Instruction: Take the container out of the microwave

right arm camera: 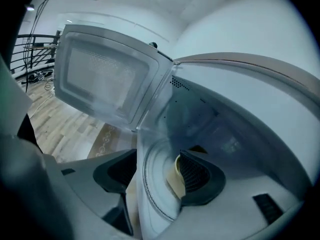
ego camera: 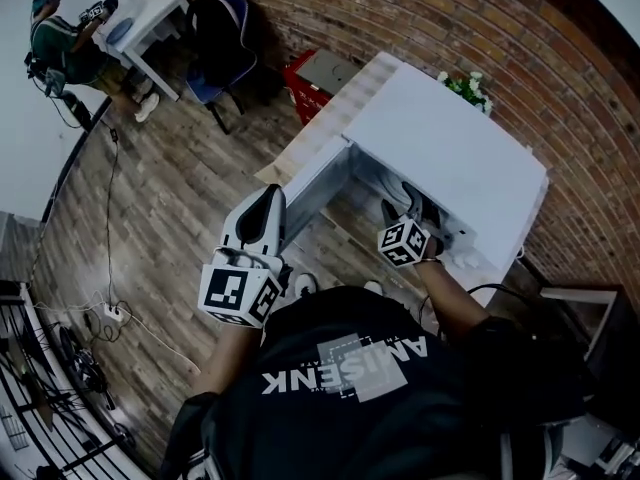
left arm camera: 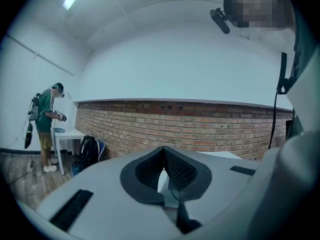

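The white microwave [ego camera: 450, 158] stands on a table with its door [ego camera: 315, 183] swung open to the left. My right gripper [ego camera: 415, 213] reaches into the cavity. In the right gripper view its jaws [right arm camera: 157, 174] are wide open over the glass turntable [right arm camera: 147, 194]. A cream-coloured container [right arm camera: 175, 176] sits on the turntable right beside the right pad, mostly hidden by it. The open door [right arm camera: 105, 79] fills the upper left of that view. My left gripper [ego camera: 265, 208] hangs in front of the door, away from the microwave, shut and empty [left arm camera: 162, 151].
A small plant [ego camera: 462, 85] sits on the table's far corner. A red box [ego camera: 315, 78] lies on the floor behind it, with a brick wall [left arm camera: 200, 129] beyond. A person [ego camera: 60, 43] stands at a white desk [ego camera: 150, 18] beside a chair. Cables [ego camera: 105, 313] trail over the wooden floor.
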`<move>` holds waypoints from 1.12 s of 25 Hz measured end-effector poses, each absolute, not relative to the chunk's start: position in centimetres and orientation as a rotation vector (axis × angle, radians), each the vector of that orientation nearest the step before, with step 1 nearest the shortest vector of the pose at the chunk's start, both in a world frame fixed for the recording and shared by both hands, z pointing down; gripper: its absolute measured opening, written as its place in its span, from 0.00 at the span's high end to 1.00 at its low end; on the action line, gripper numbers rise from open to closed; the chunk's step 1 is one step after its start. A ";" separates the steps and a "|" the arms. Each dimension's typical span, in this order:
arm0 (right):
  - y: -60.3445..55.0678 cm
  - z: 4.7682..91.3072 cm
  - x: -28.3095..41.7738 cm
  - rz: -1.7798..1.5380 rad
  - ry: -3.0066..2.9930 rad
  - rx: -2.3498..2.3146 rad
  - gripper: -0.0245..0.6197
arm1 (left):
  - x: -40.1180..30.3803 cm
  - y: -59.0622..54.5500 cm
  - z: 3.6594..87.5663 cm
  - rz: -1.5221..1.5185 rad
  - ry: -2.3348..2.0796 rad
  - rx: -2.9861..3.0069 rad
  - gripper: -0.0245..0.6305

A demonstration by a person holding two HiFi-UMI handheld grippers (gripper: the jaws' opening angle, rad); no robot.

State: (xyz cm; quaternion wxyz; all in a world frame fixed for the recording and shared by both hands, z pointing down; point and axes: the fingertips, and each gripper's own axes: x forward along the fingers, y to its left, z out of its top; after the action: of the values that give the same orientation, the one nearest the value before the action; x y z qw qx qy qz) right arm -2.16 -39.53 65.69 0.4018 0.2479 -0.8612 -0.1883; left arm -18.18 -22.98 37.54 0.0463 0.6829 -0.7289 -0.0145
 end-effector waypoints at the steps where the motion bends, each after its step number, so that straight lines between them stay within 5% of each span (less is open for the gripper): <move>1: -40.0 66.1 -2.3 -0.475 -2.170 0.627 0.55 | -18.3 -22.9 37.7 -0.043 -2.236 2.076 0.95; 23: -45.5 69.8 -1.5 -0.374 -1.978 0.697 0.56 | -20.6 -21.8 37.0 -0.047 -2.306 2.023 0.95; 28: -46.2 69.8 -1.4 -0.443 -1.935 0.701 0.76 | -21.3 -21.9 37.3 -0.056 -2.312 2.013 0.95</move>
State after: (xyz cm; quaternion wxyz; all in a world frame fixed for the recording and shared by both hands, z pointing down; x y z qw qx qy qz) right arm -1.40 -46.20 69.82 0.4951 0.2893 -0.7986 -0.1828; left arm -21.26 -21.90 37.29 0.0375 0.6560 -0.7536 -0.0181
